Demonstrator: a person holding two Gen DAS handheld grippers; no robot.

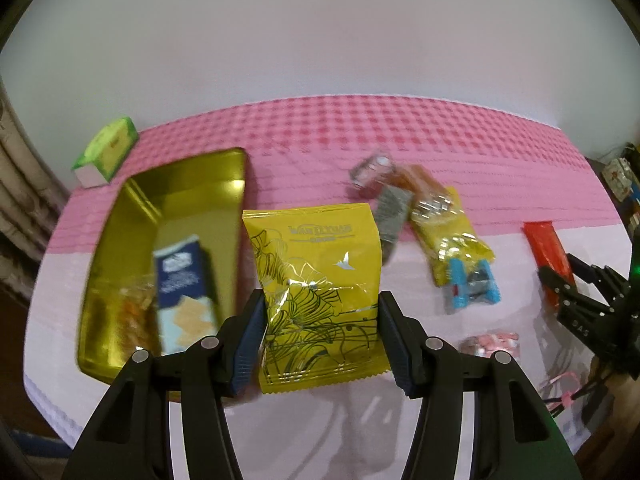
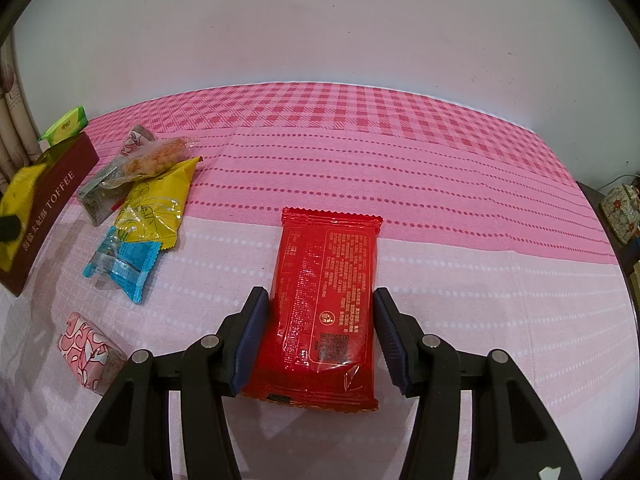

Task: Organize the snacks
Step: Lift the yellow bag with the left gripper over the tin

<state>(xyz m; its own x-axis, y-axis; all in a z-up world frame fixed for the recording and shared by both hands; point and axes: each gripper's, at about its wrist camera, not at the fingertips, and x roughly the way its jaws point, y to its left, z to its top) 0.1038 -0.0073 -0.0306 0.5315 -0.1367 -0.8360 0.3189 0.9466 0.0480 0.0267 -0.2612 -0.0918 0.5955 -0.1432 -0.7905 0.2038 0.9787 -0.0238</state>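
Grippers up close, snacks farther off. Left gripper clamped on yellow bag, one pad on each side edge, bag held up off the cloth. Probably light, puffy and crinkly, with a shiny skin that could slip. Best to hold low on the sides, as now, and squeeze softly so nothing inside gets crushed. Right gripper closed on red packet, pads against its two long edges, packet pointing away along the pink cloth. Looks flat, thin and a bit stiff, maybe with something brittle inside, so no bending in the middle. Just left of the yellow bag, gold tin, open, with blue cracker box already lying in it and room left beside. Farther out on the cloth, loose snacks not yet put away: pink candy, blue wrapper, second yellow bag. All small and soft, easy to pinch by the ends. Farthest back, at the corner, green box.
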